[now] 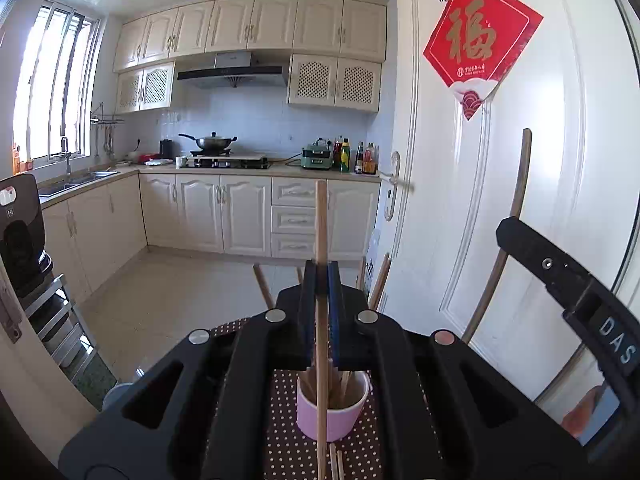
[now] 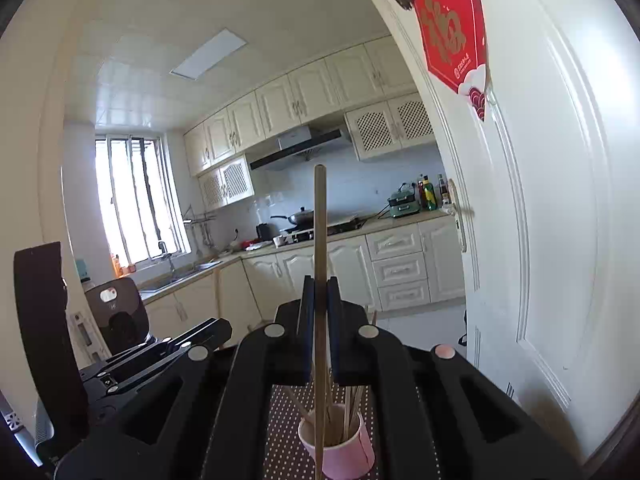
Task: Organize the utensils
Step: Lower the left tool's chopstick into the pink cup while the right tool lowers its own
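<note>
Each tool (image 1: pixel 321 280) (image 2: pixel 320 292) clamped on a chopstick (image 1: pixel 321 232) (image 2: pixel 319 220) above pink cup (image 1: pixel 340 416)

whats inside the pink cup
Several wooden chopsticks stand loosely in the pink cup. Its bottom and their lower ends are hidden by the wall and gripper body.

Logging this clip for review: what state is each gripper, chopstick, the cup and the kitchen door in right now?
Left gripper: shut on a chopstick, held upright.
Right gripper: shut on another chopstick, held upright.
Pink cup: upright on the dotted cloth, several chopsticks inside.
Loose chopsticks: lying on the cloth in front of the cup.
Door: open.
</note>
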Motion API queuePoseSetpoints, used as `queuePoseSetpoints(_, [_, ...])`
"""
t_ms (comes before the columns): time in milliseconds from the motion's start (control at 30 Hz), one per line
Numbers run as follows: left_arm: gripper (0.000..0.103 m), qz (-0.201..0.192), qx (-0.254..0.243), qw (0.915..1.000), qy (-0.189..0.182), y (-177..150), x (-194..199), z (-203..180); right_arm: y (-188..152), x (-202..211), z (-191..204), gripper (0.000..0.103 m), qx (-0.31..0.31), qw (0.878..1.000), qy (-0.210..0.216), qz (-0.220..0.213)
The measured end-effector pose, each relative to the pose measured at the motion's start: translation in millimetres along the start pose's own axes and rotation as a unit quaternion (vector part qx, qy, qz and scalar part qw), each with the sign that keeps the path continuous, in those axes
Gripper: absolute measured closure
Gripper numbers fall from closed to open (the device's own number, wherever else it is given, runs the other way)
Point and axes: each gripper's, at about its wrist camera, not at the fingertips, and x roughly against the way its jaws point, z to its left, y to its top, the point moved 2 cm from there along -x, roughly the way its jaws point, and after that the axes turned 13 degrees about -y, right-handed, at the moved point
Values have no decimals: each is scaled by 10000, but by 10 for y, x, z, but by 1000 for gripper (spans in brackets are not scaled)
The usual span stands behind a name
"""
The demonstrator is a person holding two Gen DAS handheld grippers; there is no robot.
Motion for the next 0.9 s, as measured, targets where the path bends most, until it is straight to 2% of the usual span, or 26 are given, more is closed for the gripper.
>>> queuePoseSetpoints(200, [97, -273, -48, 9995, 126, 151, -122, -78, 25, -126, 80, 98, -27, 9999, -36, -147])
queuePoseSetpoints(433, [97, -389, 94, 9988, 268, 230, -340, 41, 43, -373, 65, 98, 63, 9997, -132, -209])
queuePoseSetpoints(733, [97, -233, 365, 9983, 399, 80, -766, 261, -165, -802, 28, 98, 158, 9997, -166, 24])
queuePoseSetpoints(900, [97, 35, 529, 9978, 402, -129, -990, 371, -384, -1048, -81, 98, 51, 9988, -296, 392])
